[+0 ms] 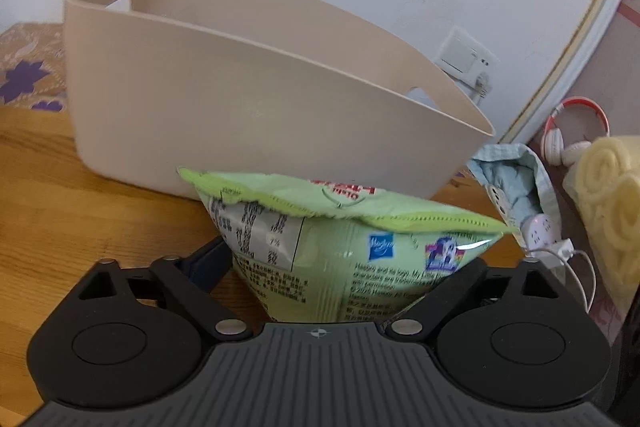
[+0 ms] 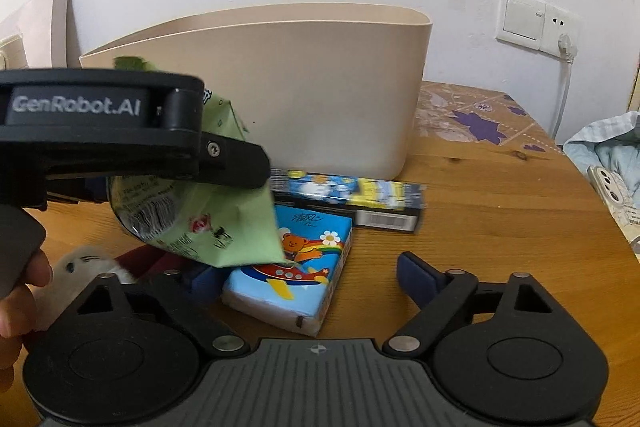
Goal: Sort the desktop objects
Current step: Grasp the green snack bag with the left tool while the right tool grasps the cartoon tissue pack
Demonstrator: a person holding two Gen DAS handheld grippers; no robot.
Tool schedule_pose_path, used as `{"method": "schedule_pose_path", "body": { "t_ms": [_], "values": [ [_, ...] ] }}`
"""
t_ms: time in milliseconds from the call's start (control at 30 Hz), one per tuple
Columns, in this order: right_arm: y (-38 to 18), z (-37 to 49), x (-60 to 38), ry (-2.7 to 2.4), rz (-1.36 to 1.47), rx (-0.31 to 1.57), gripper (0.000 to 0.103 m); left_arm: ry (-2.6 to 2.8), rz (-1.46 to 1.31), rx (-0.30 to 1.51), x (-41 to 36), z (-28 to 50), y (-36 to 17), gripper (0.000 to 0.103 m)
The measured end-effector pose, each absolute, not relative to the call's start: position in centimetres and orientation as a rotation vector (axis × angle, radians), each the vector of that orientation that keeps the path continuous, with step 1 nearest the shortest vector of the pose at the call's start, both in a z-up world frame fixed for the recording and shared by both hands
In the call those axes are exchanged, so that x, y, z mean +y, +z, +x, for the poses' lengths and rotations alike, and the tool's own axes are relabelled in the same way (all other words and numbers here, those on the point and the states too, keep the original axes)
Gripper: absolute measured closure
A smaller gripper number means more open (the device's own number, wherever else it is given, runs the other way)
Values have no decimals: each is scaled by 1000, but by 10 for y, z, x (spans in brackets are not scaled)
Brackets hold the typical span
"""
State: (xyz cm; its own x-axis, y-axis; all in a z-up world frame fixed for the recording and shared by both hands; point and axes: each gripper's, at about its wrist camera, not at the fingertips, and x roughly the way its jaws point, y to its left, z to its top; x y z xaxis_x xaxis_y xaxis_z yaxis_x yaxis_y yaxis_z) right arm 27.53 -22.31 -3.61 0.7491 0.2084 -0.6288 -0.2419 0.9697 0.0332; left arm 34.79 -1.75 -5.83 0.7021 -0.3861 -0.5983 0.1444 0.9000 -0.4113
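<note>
L wrist view: left gripper [image 1: 340, 279] jaws closed in on green snack bag [image 1: 340, 247], pinched at its lower body, bag fans out above the fingers; beige bin [image 1: 240, 115] just behind at 12 o'clock, rim higher than the bag top, so risk = bag clips the near wall or the soft film slips out if the lift isn't high enough before moving fwd; wooden desk [image 1: 80, 195] at 9, headphones [image 1: 572, 131] + yellow towel [image 1: 612, 195] at 3, off the desk; gripper looks tilted slightly up toward the bin wall. R wrist view: right gripper [image 2: 308, 275] jaws wide apart, holding nothing, low over the desk pointing at the bin; tissue pack [image 2: 292, 275] lies betw its fingers at 12, dark box [image 2: 360, 199] behind it touching the bin base, white plush [image 2: 88, 267] at 9 partly hidden; L gripper body crosses at 9-10 w/ the bag hanging over the tissue pack, person's fingers at 8; risk = the two grippers collide or the bag drags over the pack if R goes in now; phone [image 2: 608, 187] at 3 near the desk edge
</note>
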Motion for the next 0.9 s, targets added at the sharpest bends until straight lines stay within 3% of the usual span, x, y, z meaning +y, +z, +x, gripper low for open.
{"method": "schedule_pose_path", "body": {
  "t_ms": [267, 900],
  "values": [
    [-35, 275, -228, 214, -55, 651, 59, -321, -351, 733, -7, 339, -52, 30],
    [-28, 255, -255, 164, 7, 649, 60, -291, -320, 663, 19, 293, -24, 36]
  ]
}}
